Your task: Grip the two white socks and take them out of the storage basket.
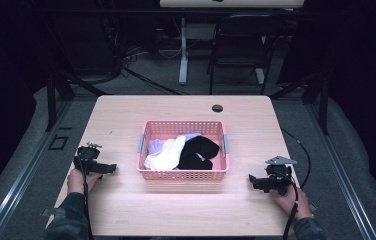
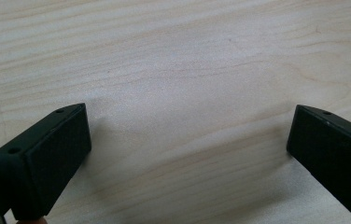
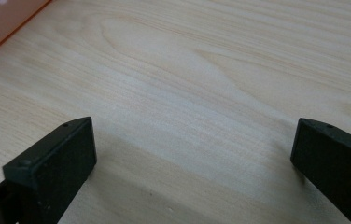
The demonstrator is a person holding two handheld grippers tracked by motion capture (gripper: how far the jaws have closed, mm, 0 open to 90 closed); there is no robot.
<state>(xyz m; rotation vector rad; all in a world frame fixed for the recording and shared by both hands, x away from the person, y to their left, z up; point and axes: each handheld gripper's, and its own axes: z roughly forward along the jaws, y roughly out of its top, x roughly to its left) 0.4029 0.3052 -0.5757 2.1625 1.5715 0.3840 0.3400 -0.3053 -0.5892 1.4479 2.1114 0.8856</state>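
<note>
Left gripper (image 1: 107, 169) and right gripper (image 1: 254, 181) rest on the table (image 1: 126, 210), jaws spread wide and empty, either side of a pink basket (image 1: 183, 175) holding white (image 1: 167, 156) and black (image 1: 196, 152) socks (loosely heaped). Risk: jaws may snag the mesh wall or pinch two socks together.

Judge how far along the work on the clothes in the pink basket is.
Nothing looks done: the white cloth, black garment and pale lilac piece all lie in the pink plastic basket. Nothing is in hand: the left gripper and right gripper rest open on the light wooden table. All the handling remains.
</note>
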